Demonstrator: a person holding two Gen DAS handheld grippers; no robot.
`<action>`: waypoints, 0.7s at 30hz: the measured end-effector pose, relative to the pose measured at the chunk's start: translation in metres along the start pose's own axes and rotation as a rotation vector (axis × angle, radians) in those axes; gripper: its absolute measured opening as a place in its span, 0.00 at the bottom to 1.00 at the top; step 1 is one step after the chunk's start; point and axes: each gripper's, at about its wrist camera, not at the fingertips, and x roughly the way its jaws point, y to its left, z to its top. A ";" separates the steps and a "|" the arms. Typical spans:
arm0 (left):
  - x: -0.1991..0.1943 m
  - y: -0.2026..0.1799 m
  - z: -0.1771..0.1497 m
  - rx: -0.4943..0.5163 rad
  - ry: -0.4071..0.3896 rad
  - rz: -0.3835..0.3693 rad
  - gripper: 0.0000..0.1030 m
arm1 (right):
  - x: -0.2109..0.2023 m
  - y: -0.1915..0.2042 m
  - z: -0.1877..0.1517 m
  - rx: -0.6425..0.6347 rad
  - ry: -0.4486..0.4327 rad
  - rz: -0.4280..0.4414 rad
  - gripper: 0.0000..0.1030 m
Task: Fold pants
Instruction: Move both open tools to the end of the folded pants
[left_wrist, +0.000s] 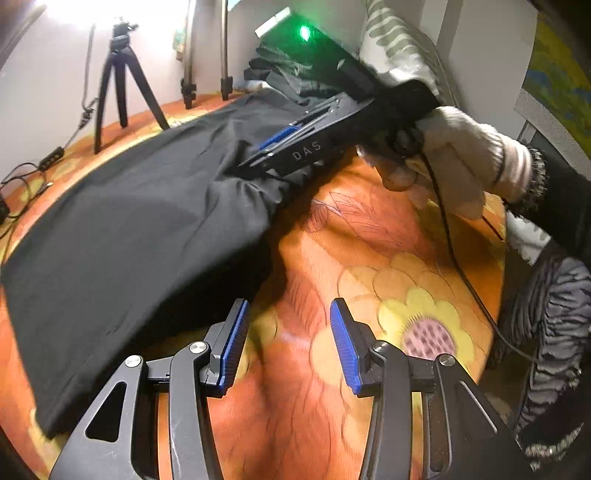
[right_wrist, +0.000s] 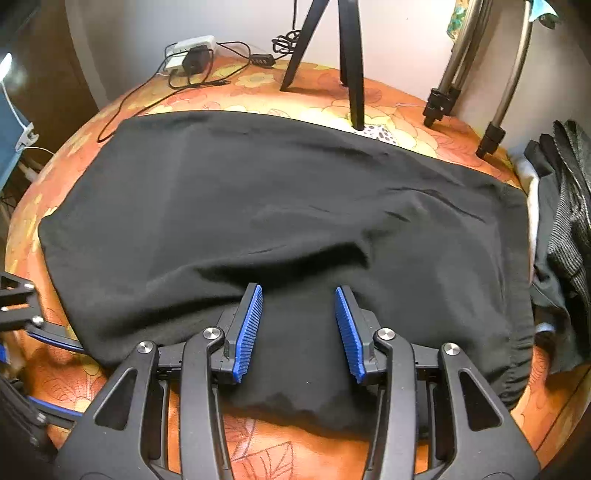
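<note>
The black pants (right_wrist: 280, 221) lie spread over a surface with an orange flowered cover (left_wrist: 369, 258), and they take most of its width in the right wrist view. The cloth is mostly flat, with some long wrinkles and one raised fold near the middle of the near edge. The right gripper (right_wrist: 299, 328) hangs over this near edge with its two blue-padded fingers (right_wrist: 249, 332) well apart; black cloth lies under and between them, but they are not closed on it. In the left wrist view this same gripper (left_wrist: 258, 155) is seen from the side, held by a hand in a white glove (left_wrist: 461, 158), with its tip touching the gathered edge of the pants (left_wrist: 129, 240). The left gripper (left_wrist: 288, 343) is also wide open and holds nothing; it is over the bare orange cover, just beside the edge of the pants. No box or basket is seen in either picture. At the far right end of the surface there is a loose pile of dark clothes (right_wrist: 565, 221), beside the waistband end of the pants. Behind the pants stand a black tripod (right_wrist: 332, 55) and metal stand legs (right_wrist: 461, 74), and a white power strip (right_wrist: 188, 51) with cables lies near the wall.
</note>
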 end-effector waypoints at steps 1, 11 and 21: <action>-0.008 0.001 -0.002 -0.004 -0.010 0.002 0.41 | -0.001 -0.001 0.000 0.001 0.006 -0.012 0.41; -0.054 0.075 -0.023 -0.249 -0.118 0.203 0.41 | -0.040 0.050 -0.017 -0.122 -0.110 0.074 0.41; -0.046 0.098 -0.041 -0.301 -0.017 0.308 0.41 | -0.020 0.067 -0.030 -0.140 -0.029 0.070 0.41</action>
